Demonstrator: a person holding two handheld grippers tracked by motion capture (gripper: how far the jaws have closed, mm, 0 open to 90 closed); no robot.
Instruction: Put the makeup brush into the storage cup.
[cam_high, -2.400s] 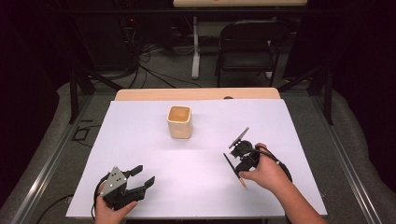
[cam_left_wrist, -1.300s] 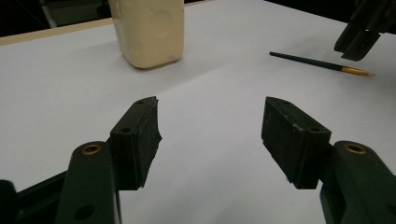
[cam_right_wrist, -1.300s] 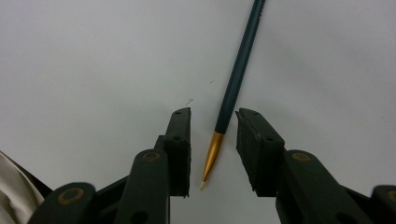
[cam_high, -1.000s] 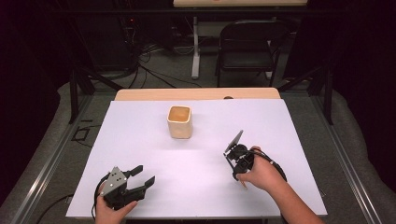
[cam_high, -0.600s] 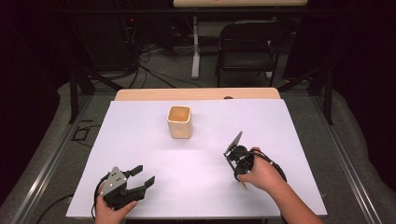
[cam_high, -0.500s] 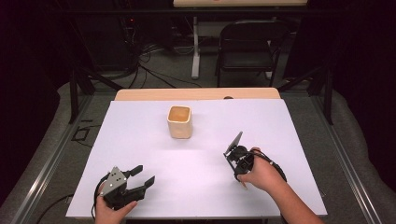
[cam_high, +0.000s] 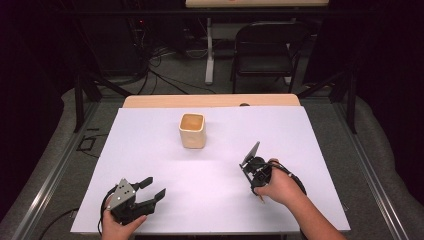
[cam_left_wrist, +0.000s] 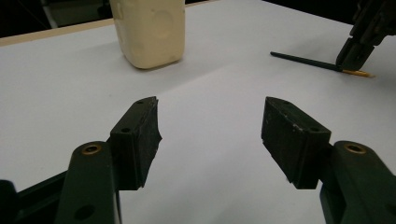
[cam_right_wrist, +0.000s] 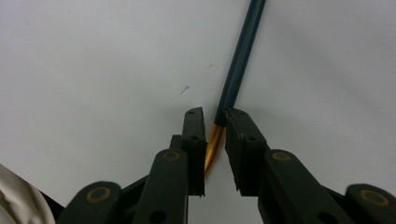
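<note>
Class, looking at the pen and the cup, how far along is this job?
Done: the right gripper has reached the pen, and its jaws have just been closing on the gold end. In hand: that grip, with the pen lying flat on the table. Left: lifting it, probably into the cream cup, which stands apart. The left gripper waits open.

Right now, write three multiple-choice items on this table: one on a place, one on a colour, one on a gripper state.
1. Where does the cream cup stand?
A. toward the table's far edge, near the middle
B. beside the left gripper
C. on the floor

2. What colour is the pen's tip?
A. red
B. gold
C. white

3. How is the left gripper?
A. shut on the pen
B. shut on the cup
C. open

Key: 1 A, the high view shows it there. 2 B, gold shows between the right gripper's jaws. 3 C, only bare table lies between its jaws.
</note>
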